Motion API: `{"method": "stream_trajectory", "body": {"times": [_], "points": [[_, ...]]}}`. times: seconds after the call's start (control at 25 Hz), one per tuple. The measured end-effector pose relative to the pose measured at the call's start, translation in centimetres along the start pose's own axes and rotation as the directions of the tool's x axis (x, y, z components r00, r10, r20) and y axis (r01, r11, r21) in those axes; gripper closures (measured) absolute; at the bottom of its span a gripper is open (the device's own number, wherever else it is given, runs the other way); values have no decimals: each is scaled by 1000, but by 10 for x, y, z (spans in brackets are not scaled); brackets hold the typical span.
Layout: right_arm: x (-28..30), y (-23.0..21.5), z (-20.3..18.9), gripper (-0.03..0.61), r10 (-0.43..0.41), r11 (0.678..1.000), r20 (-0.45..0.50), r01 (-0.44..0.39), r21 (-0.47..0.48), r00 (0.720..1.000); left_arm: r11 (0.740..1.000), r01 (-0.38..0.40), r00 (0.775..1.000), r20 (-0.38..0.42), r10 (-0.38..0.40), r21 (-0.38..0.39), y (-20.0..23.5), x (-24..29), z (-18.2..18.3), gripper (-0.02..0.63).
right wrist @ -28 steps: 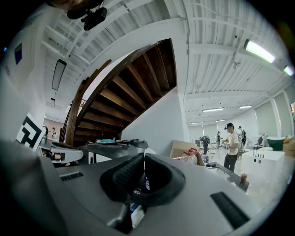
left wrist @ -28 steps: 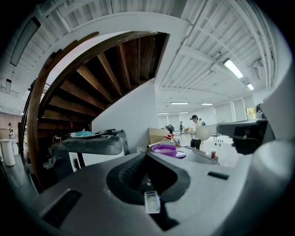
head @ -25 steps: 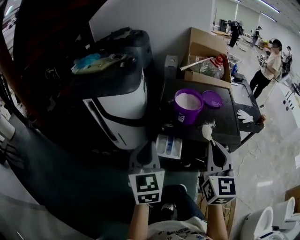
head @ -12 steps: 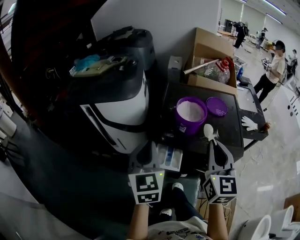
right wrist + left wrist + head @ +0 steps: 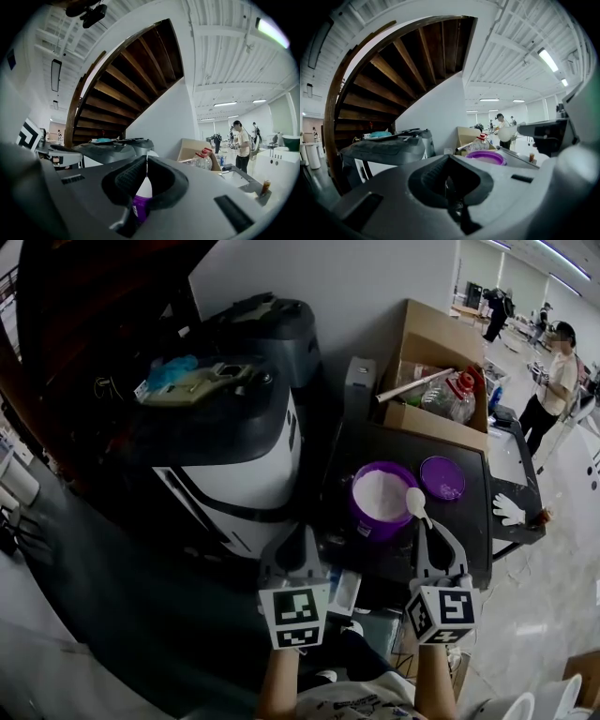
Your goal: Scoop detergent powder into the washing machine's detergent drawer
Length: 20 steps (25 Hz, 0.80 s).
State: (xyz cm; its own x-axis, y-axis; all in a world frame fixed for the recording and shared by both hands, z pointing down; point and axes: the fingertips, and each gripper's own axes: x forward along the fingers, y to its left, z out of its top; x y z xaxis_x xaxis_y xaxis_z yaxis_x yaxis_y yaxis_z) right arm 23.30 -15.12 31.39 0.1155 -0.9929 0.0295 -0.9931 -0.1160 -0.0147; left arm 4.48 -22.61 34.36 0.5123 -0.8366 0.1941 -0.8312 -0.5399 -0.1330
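A purple tub (image 5: 378,499) full of white detergent powder stands on a black table (image 5: 473,521), and its purple lid (image 5: 441,477) lies to the right. My right gripper (image 5: 427,532) is shut on the handle of a white spoon (image 5: 413,502), whose bowl is at the tub's right rim. In the right gripper view the spoon (image 5: 144,186) stands between the jaws with the tub (image 5: 138,206) behind it. My left gripper (image 5: 293,535) is shut and holds nothing, in front of the white washing machine (image 5: 239,465). The detergent drawer (image 5: 345,592) shows only partly between the grippers.
A cardboard box (image 5: 436,381) with plastic bottles stands behind the tub. A white glove (image 5: 511,510) lies at the table's right edge. People stand far off at the right (image 5: 560,362). Clutter lies on top of the washing machine (image 5: 202,381).
The spoon has moved from the table in front of the tub up to the tub's right rim. The drawer now sits lower in view, partly behind the left gripper.
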Motion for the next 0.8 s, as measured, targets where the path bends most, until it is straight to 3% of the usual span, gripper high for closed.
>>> {"method": "stream_trajectory", "body": {"times": [0.52,0.8], "points": [[72,-24,-18,560,109,994,-145,-110,-3,983,999,-32,998,-47,32,-4,-3,69,3,612],[91,-30,-34,560,157,986,-235,-166,-17,959,1000,-19,998,-64,19,11,-11,89,1,612]]}}
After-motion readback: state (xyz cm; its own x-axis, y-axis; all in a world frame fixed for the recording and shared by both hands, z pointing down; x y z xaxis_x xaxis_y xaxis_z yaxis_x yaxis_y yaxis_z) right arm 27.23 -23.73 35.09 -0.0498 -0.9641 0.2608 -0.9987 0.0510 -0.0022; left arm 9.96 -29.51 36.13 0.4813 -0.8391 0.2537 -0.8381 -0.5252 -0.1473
